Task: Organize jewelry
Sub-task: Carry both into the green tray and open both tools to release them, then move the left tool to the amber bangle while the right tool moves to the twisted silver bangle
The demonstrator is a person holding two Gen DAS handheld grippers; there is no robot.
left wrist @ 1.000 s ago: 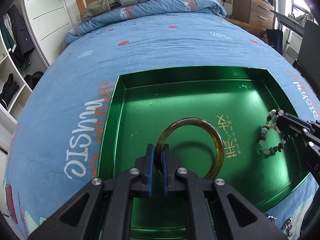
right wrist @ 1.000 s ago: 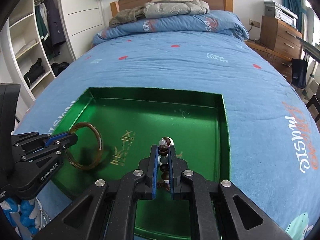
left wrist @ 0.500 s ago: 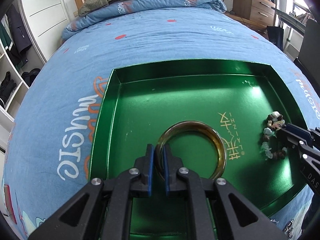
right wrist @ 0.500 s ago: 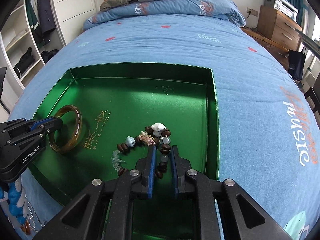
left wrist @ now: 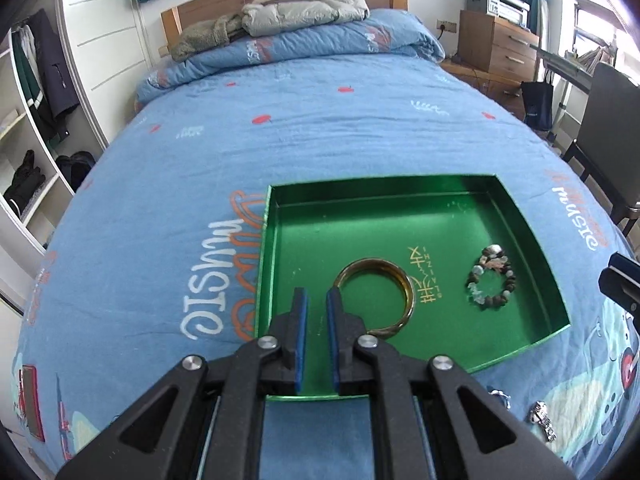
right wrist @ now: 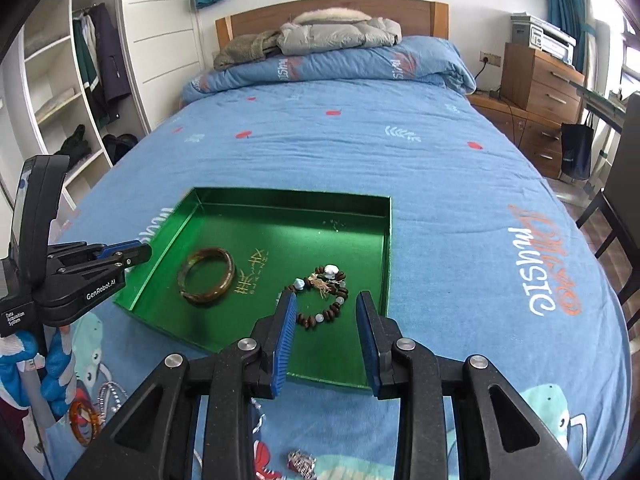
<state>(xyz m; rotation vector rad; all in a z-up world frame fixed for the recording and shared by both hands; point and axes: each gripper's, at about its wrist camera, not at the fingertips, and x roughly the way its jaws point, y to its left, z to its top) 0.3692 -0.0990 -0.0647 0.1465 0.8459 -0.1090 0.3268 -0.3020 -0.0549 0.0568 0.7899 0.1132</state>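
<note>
bangle point(left wrist: 374, 298) and bead bracelet point(right wrist: 325, 298) now released in green tray point(left wrist: 360, 196)

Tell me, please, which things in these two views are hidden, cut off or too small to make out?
- Bangle: left wrist view, its near edge sits behind the left gripper.
- Gold writing on the green tray: too small to read in either view.
- Silver trinket on the blanket: right wrist view, blurred near the bottom edge.
- Orange ring: right wrist view, partly hidden near the dark lower-left edge.
</note>
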